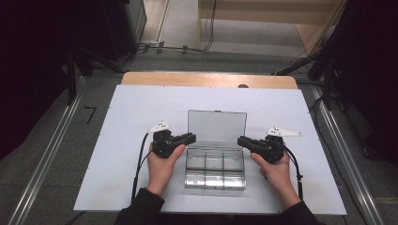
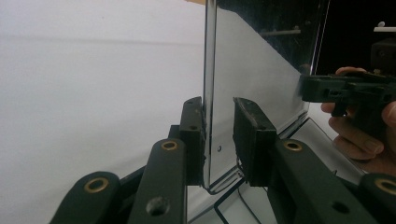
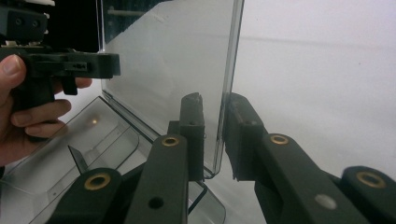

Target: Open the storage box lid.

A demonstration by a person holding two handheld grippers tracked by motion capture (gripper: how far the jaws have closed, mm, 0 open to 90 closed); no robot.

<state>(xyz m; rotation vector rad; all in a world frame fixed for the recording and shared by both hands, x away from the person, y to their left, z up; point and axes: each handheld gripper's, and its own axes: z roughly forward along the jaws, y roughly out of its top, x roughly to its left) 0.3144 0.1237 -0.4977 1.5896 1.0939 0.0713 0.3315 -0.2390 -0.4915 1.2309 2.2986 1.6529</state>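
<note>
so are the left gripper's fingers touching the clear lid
Touching on one side. In the left gripper view one of the fingers lies against the lid, while the other stands off with a visible gap.

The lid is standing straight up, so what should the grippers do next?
Probably tip the lid forward and down to shut the box. Both the left gripper and the right gripper straddle its side edges, and the compartments look empty.

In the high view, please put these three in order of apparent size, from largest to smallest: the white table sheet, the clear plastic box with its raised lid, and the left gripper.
1. White table sheet, by far the largest.
2. Clear plastic box with its lid upright.
3. Left gripper, the smallest.
</note>
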